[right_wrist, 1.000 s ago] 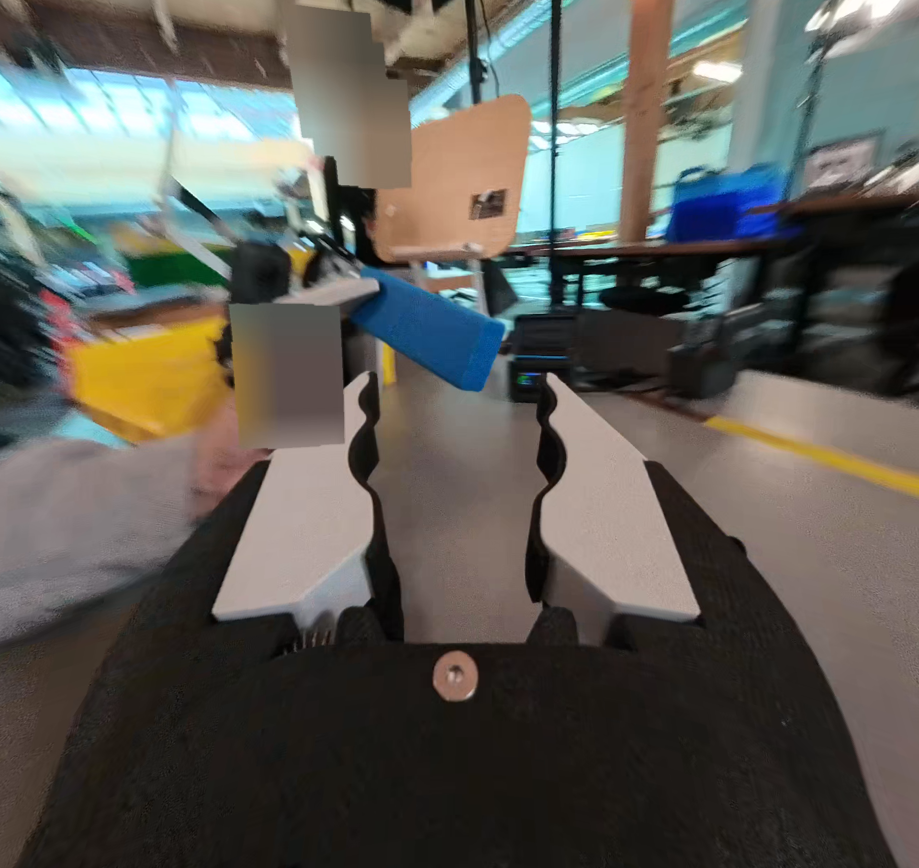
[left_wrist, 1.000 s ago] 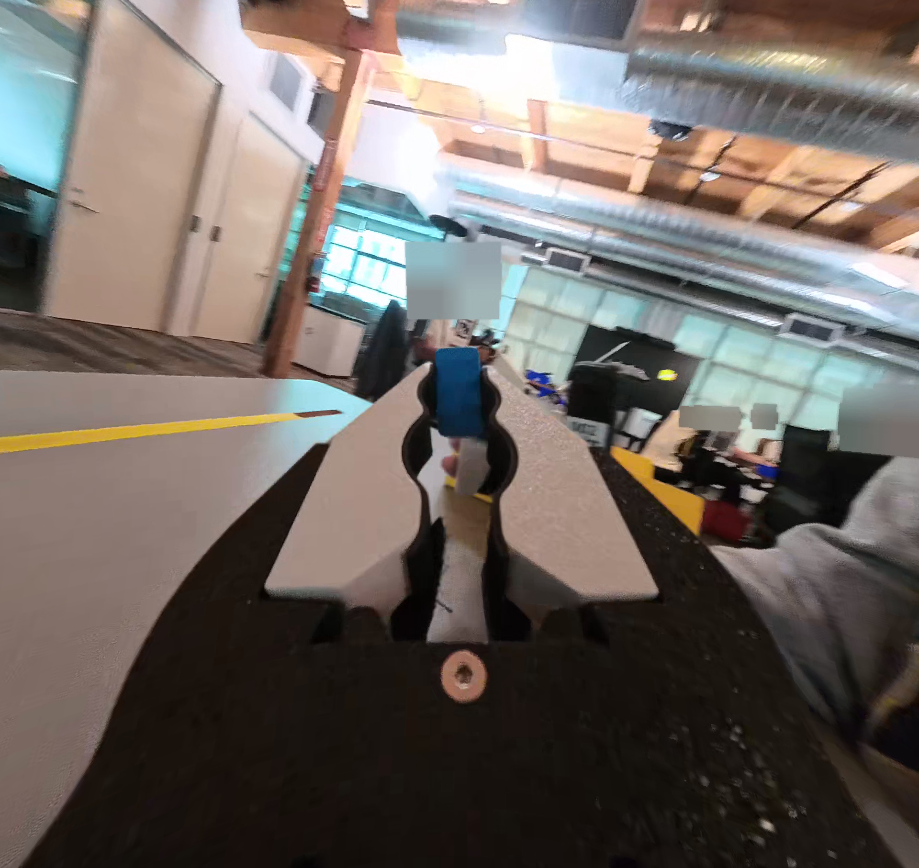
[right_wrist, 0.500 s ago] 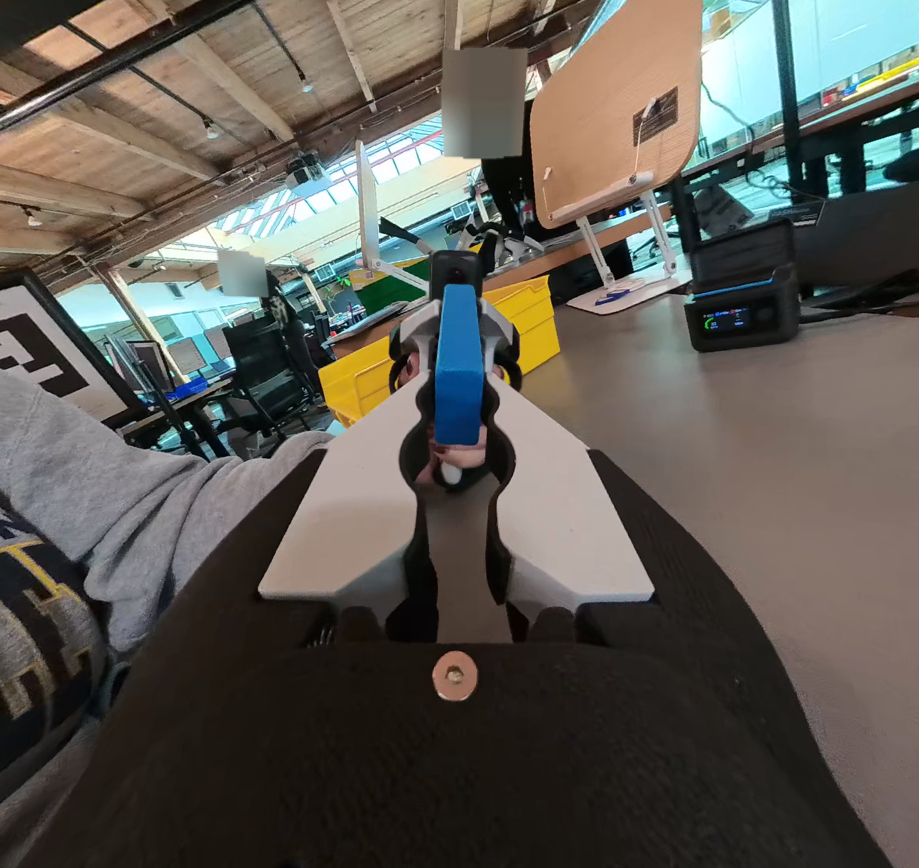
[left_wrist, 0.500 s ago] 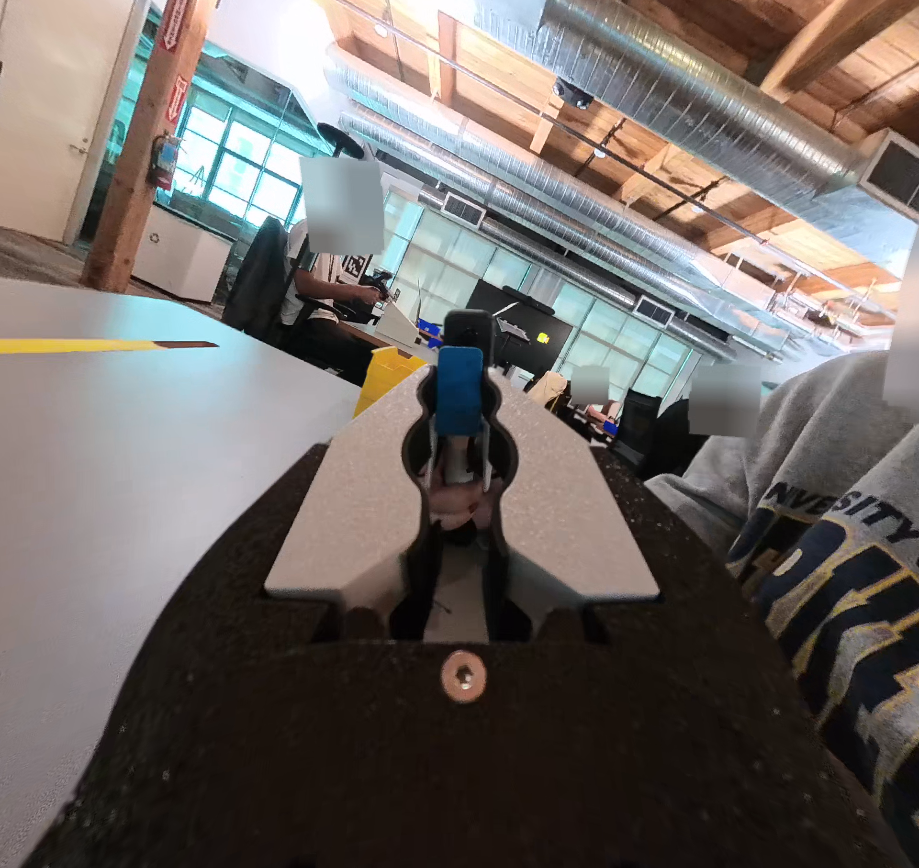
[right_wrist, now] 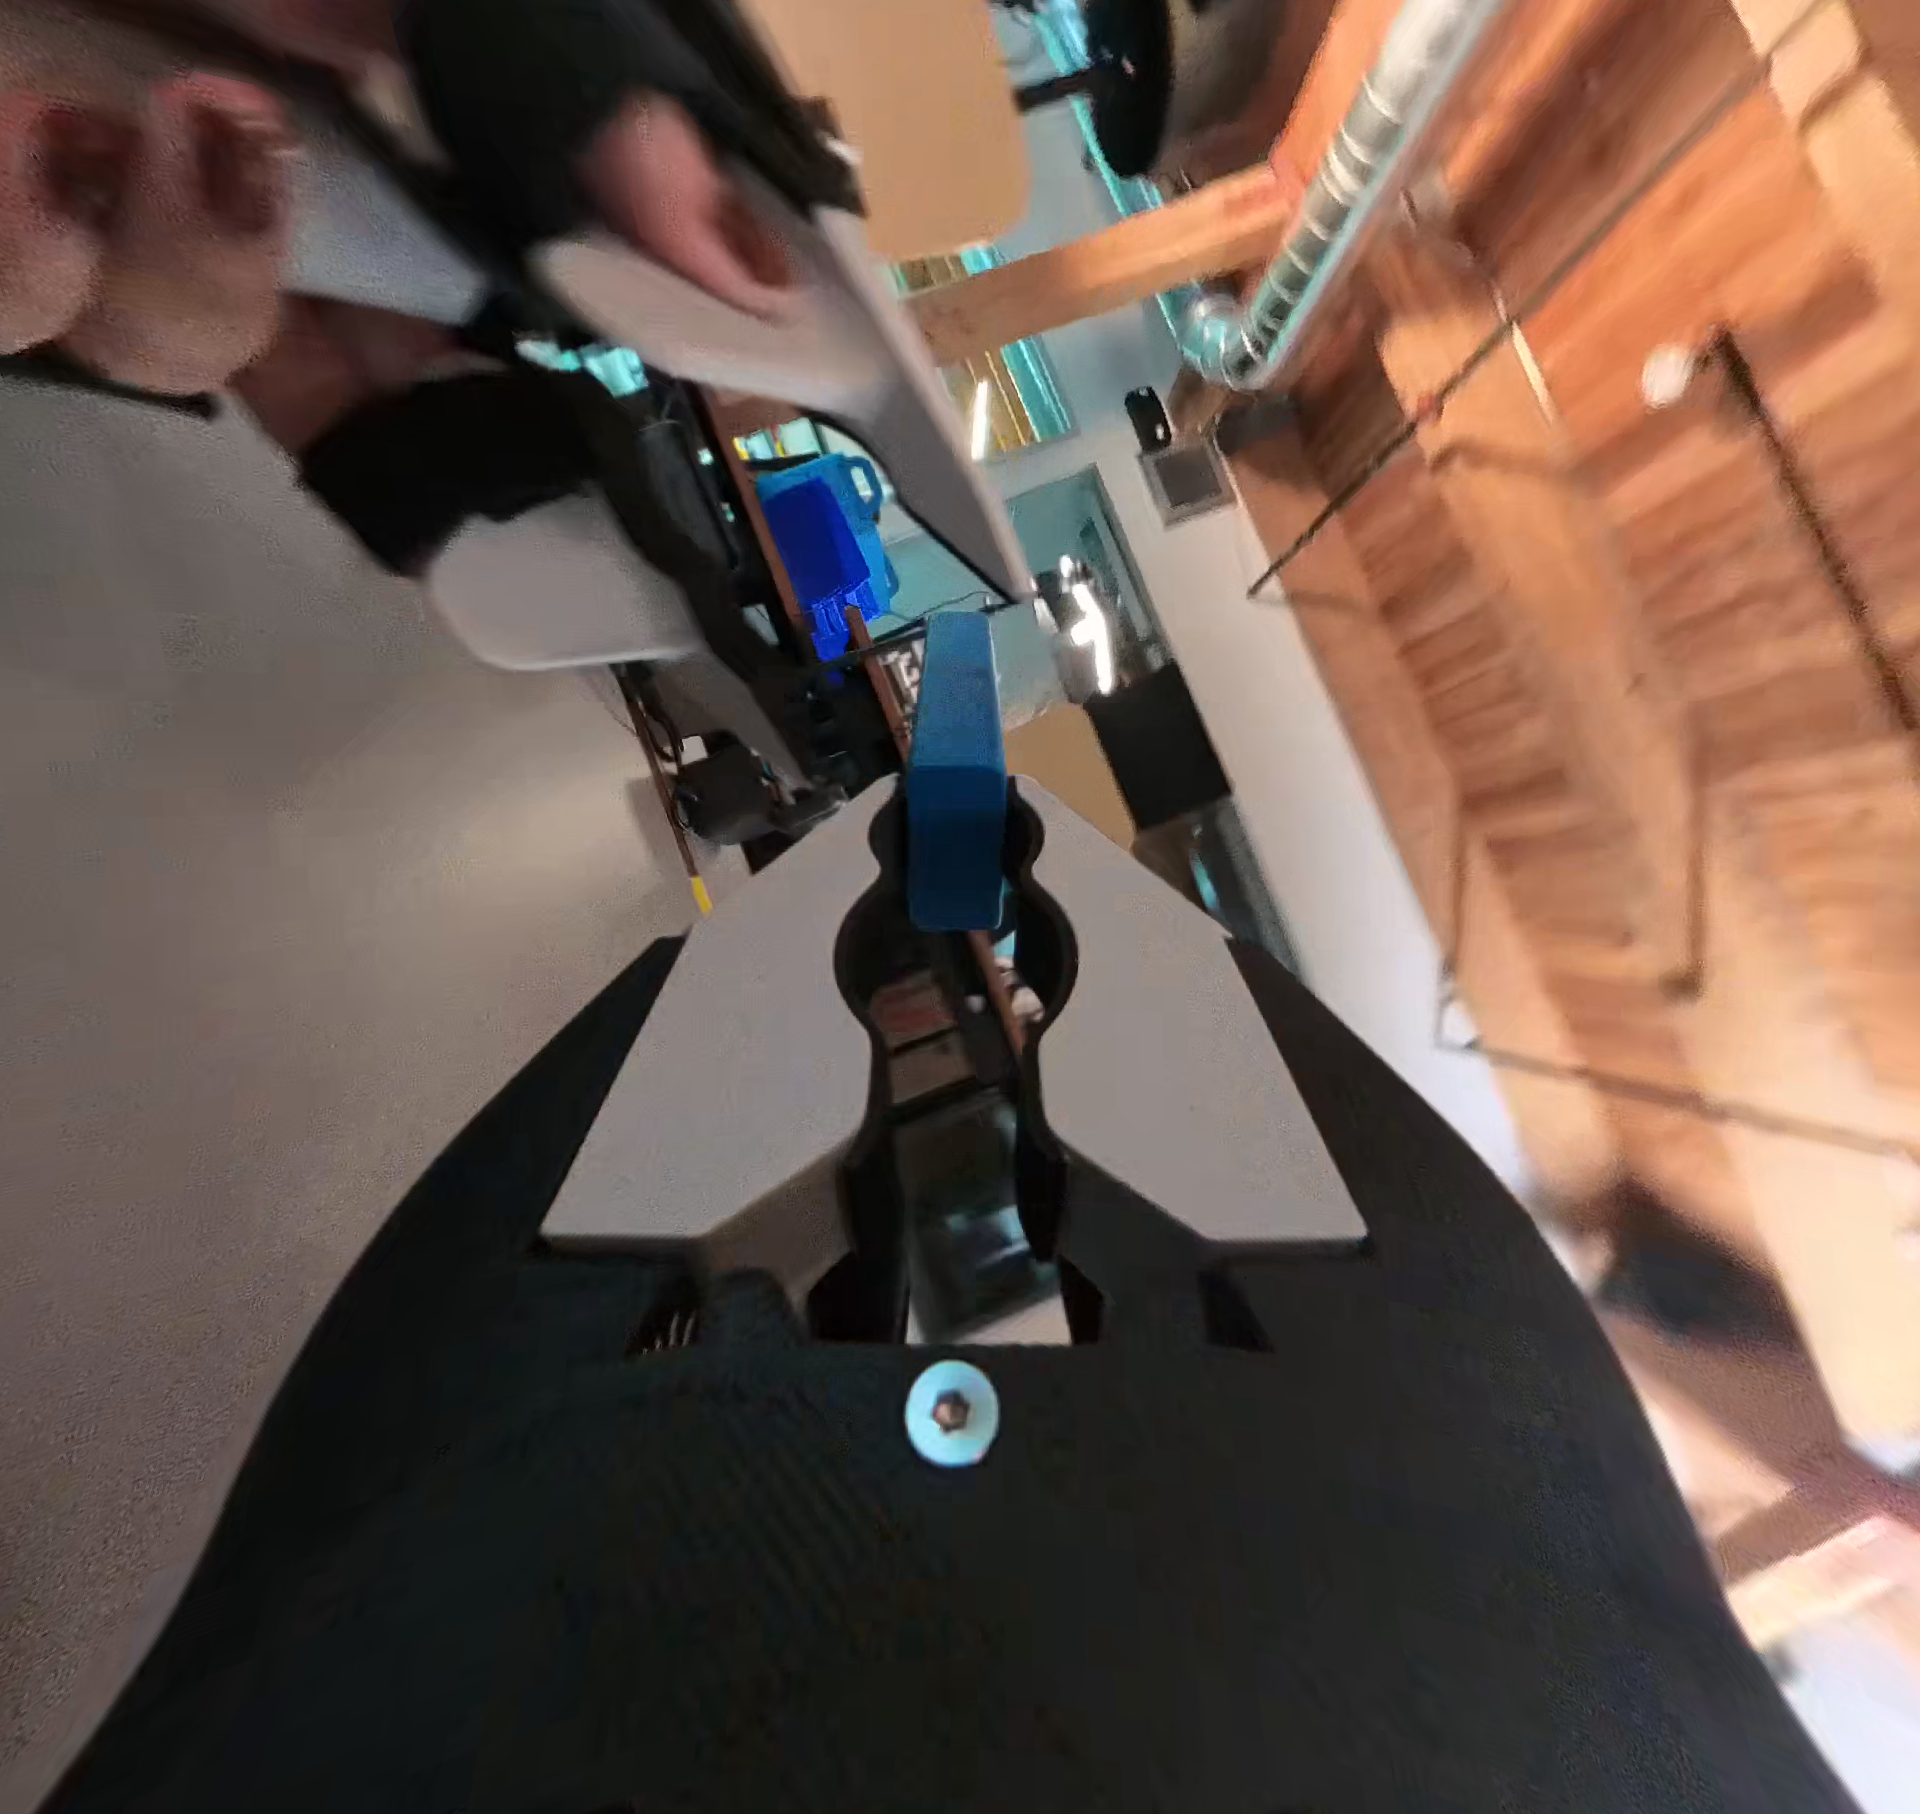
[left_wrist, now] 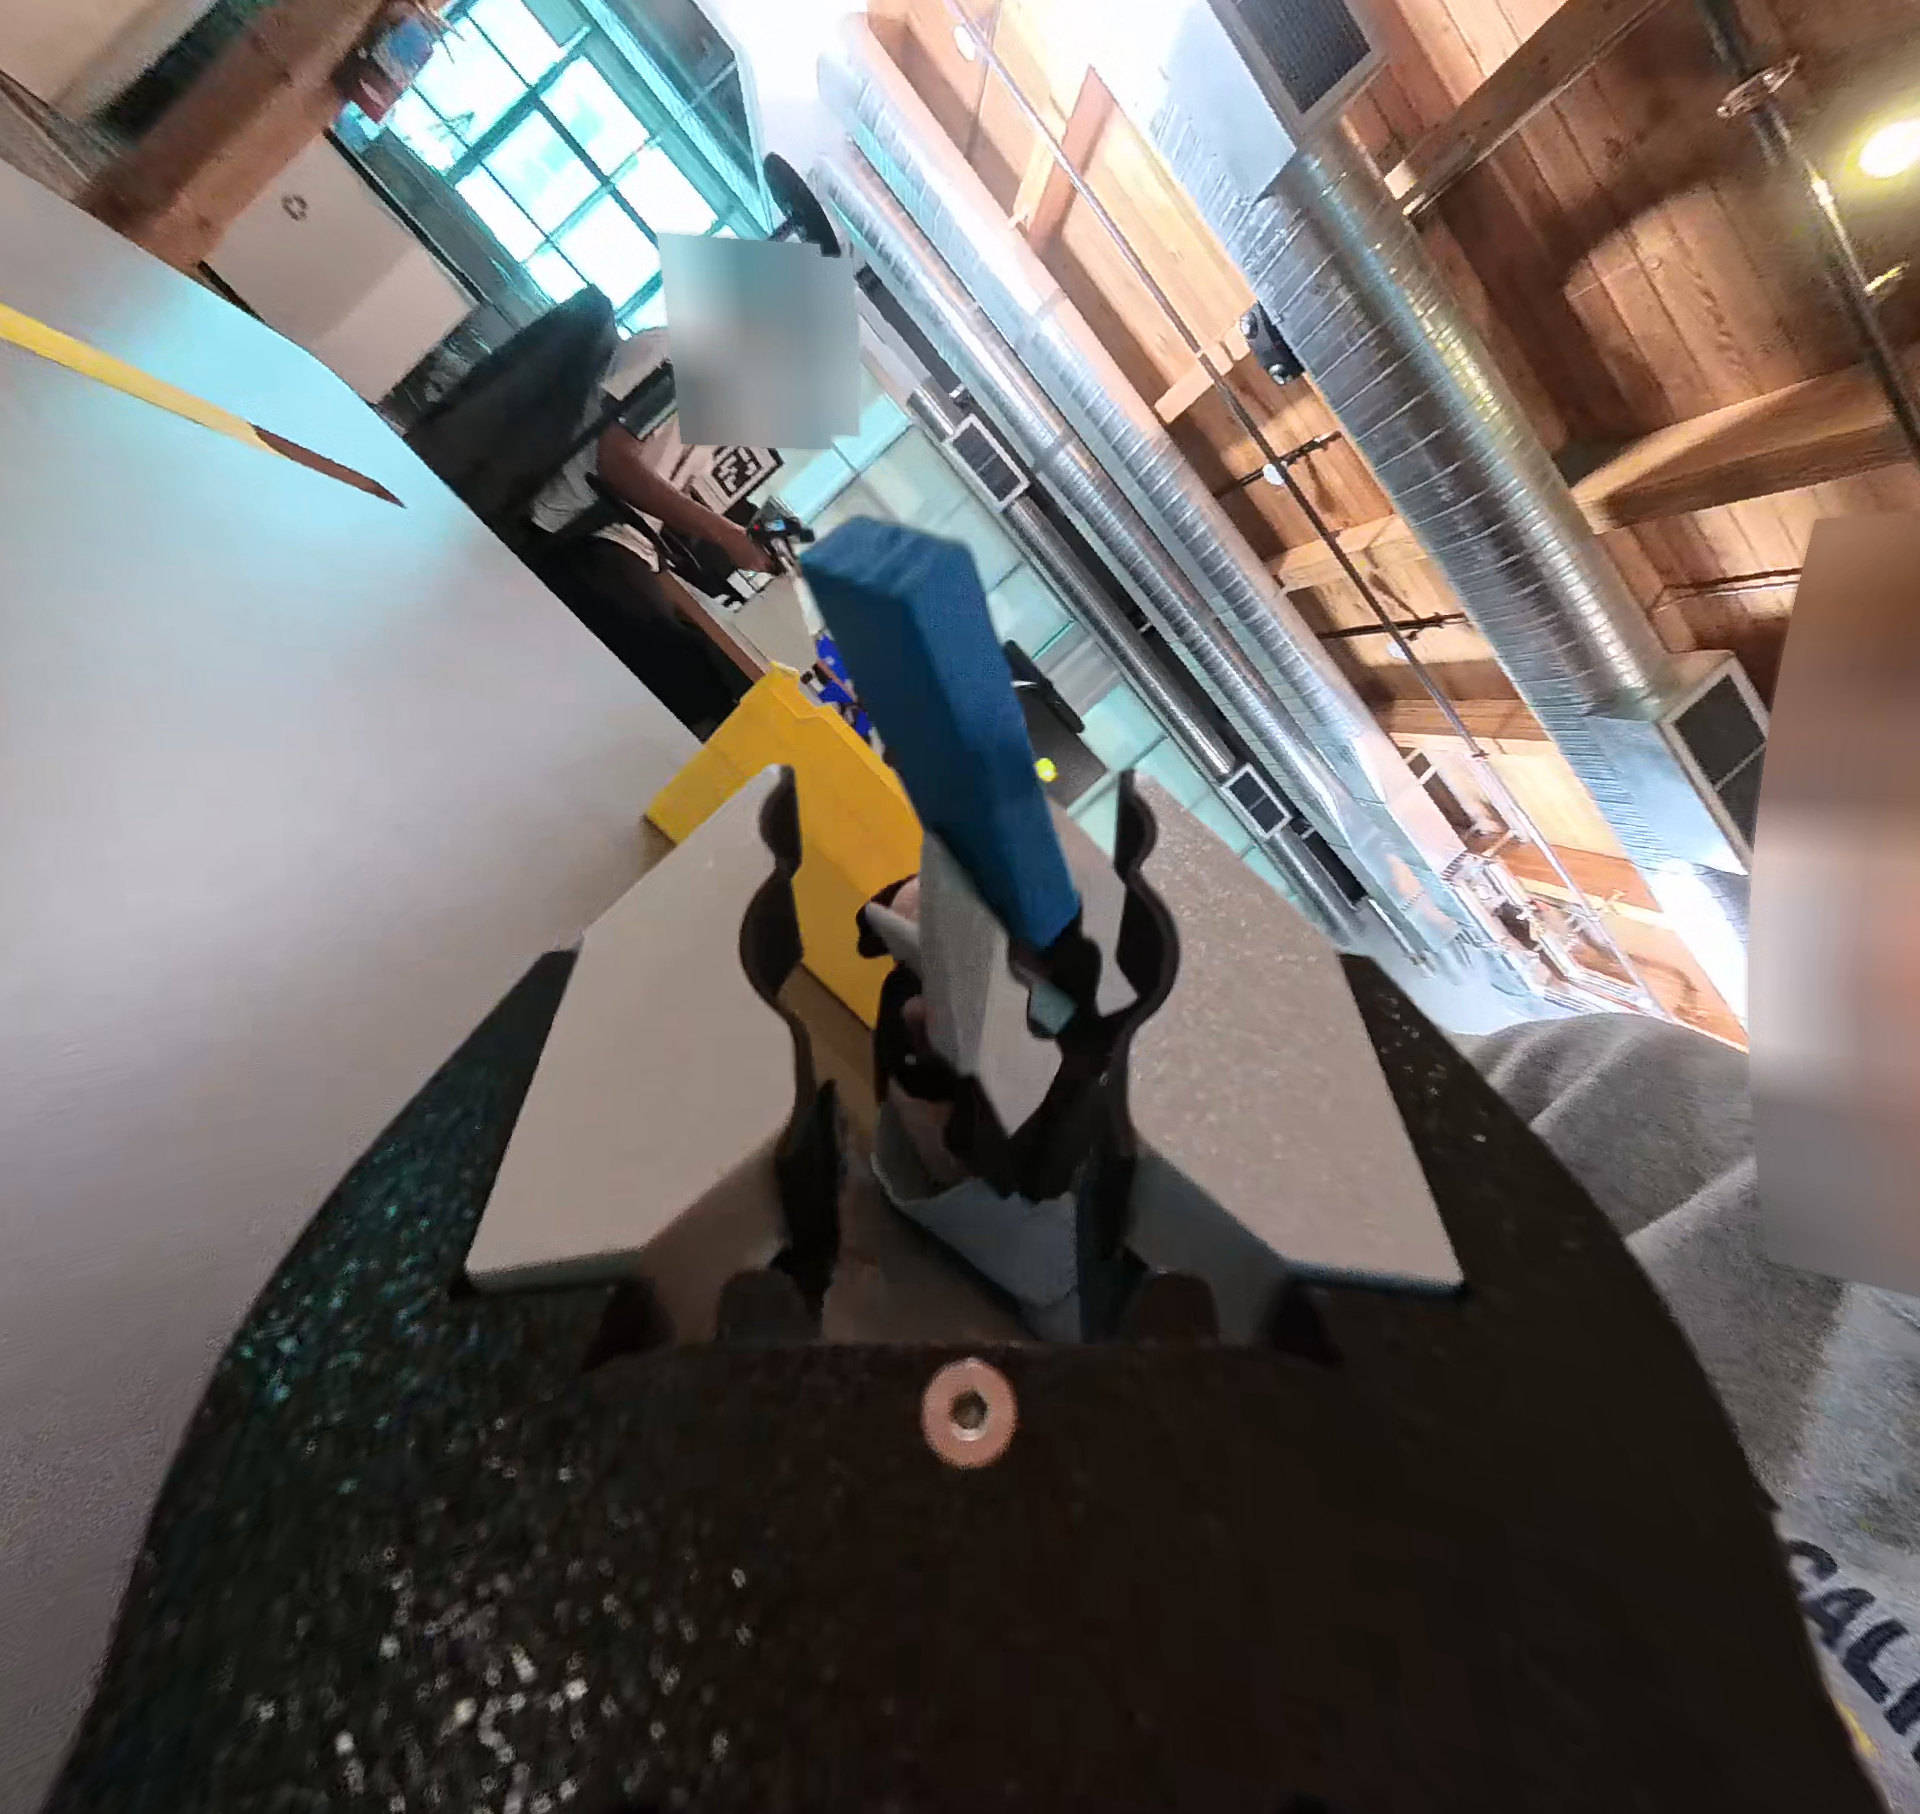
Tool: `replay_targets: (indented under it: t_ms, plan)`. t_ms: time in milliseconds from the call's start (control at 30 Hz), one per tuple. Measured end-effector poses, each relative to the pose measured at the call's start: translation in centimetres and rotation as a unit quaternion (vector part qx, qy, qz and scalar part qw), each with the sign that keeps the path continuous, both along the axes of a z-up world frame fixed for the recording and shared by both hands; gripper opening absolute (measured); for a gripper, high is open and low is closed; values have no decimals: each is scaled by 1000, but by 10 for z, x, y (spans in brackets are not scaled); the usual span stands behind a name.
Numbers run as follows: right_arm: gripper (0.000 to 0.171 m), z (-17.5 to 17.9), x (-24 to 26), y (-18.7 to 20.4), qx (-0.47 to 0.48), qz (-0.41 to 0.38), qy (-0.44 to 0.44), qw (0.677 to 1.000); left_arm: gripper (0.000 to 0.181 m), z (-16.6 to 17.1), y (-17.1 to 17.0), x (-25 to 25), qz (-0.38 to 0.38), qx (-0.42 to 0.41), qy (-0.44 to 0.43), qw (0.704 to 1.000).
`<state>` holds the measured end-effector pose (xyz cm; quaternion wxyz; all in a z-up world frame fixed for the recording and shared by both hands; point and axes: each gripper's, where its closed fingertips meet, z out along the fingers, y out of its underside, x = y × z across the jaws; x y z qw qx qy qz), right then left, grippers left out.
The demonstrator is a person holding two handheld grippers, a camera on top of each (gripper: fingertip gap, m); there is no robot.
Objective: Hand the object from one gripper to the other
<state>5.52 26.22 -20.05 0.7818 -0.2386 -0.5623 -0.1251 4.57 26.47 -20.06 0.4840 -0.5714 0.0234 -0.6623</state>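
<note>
right gripper [right_wrist: 954,834]: both grey fingers pressed onto the near end of the blue block [right_wrist: 956,788], clamped at the tips.
left gripper [left_wrist: 956,845]: fingers spread wide, nothing between them touching either pad; the block stands in the gap, clear of both.
blue block, left wrist view [left_wrist: 940,725]: a long flat bar, long axis running up and slightly left, far end pointing toward the ceiling ducts [left_wrist: 1455,393], near end seated in the other gripper's tips low in the gap.
blue block, right wrist view: seen nearly end-on, long axis pointing away from the camera and a little upward.
other gripper, right wrist view [right_wrist: 914,476]: left gripper blurred at upper left, a person's hand [right_wrist: 582,133] wrapped round its handle, its grey fingers angled down toward the block's far end; whether they touch it cannot be told.
surroundings: grey table [left_wrist: 229,725] at left, yellow bin [left_wrist: 821,808] behind the fingers, grey sleeve [left_wrist: 1704,1193] at right.
</note>
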Motion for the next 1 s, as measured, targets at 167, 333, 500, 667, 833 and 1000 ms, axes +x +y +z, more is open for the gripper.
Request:
replay_targets:
  t_ms: [167,333,500,667,833,1000]
  plan:
    - [15,-9,-13,-18,63,10,-54,996,35,1,0,-7,-1,-8,-31,999]
    - [30,-18,-18,-30,-20,76,-50,996,28,5,-3,-12,-2,6,-33,999]
    - [53,-24,-16,-45,-396,244,-16,885,28,15,-15,-14,14,79,40,996]
    - [53,-25,-9,-61,-744,379,-5,551,28,12,-36,8,-46,135,113,983]
    - [21,-31,-6,-74,-806,414,-40,421,28,8,-45,24,-94,148,119,977]
    - [15,-34,-7,-56,-732,380,-25,565,57,9,-27,12,-28,125,120,985]
